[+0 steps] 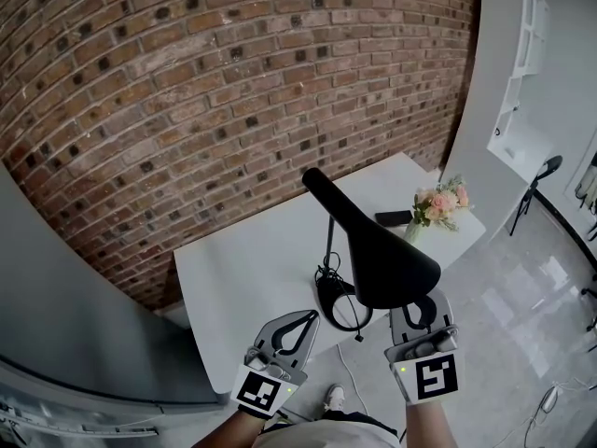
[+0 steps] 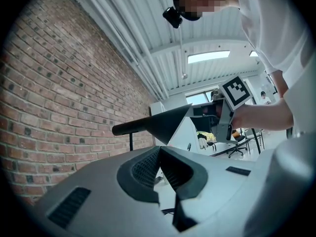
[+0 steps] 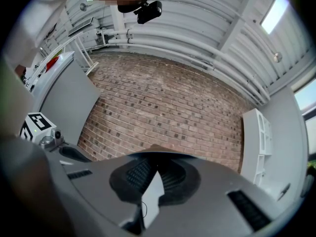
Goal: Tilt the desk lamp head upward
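Lamp: the black desk lamp head (image 1: pixel 373 241) stands above the white counter (image 1: pixel 233 278) on a thin stem (image 1: pixel 328 241), with its wide rim toward me.
Right gripper (image 1: pixel 422 308): fingers clamped on that rim.
Left gripper (image 1: pixel 303 320): fingers together and empty, just beside the lamp base (image 1: pixel 340 306).
Handling: I judge the head light, stiff and smooth. The rim gives the most leverage, but the light base may shift.
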### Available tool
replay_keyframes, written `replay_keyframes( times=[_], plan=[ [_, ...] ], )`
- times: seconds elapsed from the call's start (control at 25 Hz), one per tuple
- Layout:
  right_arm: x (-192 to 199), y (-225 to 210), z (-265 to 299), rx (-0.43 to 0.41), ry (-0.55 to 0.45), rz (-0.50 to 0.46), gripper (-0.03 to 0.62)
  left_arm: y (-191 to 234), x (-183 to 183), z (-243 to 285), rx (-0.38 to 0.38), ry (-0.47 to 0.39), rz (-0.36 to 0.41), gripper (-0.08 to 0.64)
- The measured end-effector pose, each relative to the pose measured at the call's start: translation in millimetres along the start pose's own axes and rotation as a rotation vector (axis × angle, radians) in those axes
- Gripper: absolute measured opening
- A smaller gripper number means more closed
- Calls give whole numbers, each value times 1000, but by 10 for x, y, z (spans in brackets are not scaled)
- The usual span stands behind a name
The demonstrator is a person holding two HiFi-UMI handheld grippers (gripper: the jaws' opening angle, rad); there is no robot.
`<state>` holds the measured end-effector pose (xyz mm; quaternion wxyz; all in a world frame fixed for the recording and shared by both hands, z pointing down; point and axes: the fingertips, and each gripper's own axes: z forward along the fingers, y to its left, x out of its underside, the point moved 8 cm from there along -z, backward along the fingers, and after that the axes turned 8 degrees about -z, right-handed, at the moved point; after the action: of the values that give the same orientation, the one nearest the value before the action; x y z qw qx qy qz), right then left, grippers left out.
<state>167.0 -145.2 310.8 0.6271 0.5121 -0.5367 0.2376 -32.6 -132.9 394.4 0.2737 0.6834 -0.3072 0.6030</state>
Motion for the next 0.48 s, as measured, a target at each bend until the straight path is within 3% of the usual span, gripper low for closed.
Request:
replay_keyframes(
  times=[0.48],
  plan=[
    [23,50,-76,27,11,-36,12,17,64,-46,15,3,-20,8]
  ],
)
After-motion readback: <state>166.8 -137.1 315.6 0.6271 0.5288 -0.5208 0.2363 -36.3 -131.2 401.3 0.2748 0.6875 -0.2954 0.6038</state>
